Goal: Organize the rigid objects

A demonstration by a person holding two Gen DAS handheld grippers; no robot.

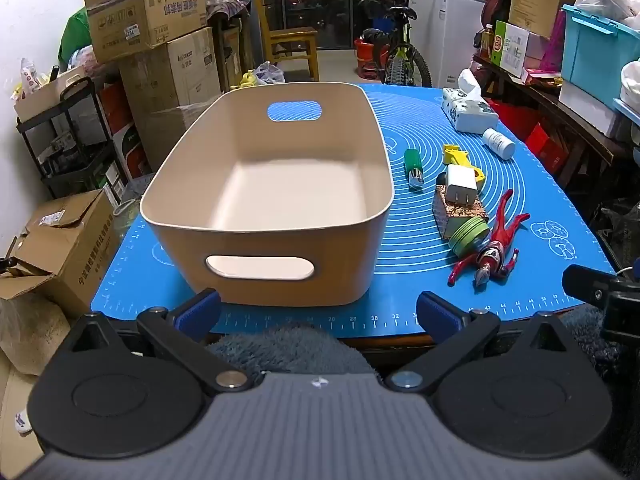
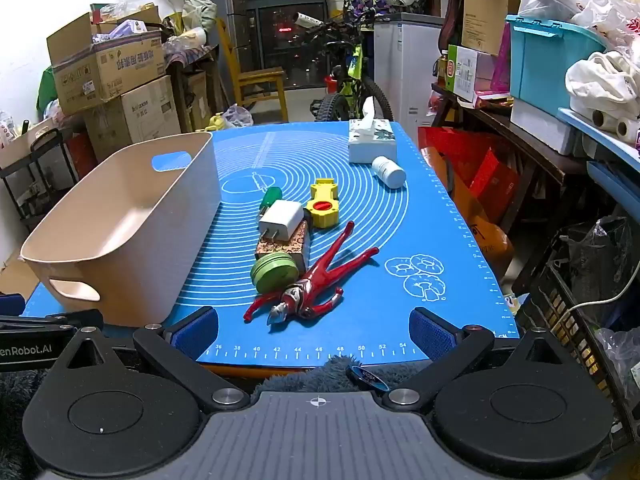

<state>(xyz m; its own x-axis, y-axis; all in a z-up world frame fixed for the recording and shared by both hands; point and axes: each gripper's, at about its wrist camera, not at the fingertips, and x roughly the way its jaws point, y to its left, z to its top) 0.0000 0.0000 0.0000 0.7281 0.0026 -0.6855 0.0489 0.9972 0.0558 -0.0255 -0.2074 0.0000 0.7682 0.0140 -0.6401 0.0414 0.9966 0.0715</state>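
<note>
Each handheld black two-finger gripper (image 1: pixel 318 312) (image 2: pixel 314 332) has blue ribbed pads (image 1: pixel 198 310), silver pivot screws, round black discs and a ribbed grey body

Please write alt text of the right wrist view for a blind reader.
An empty beige bin stands at the left of a blue mat; beside it lie a red toy figure, a white charger, a green tin and a white bottle. The right gripper has open jaws, holding nothing.

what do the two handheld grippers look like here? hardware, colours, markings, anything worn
Both match: the left gripper and right gripper have black linkage arms with silver pivot pins, round black side housings, a ribbed grey body with a crosshair mark, and blue ribbed pads. White "enRobot.AI" lettering shows on the left unit. Fuzzy grey-blue fabric sits below.
</note>
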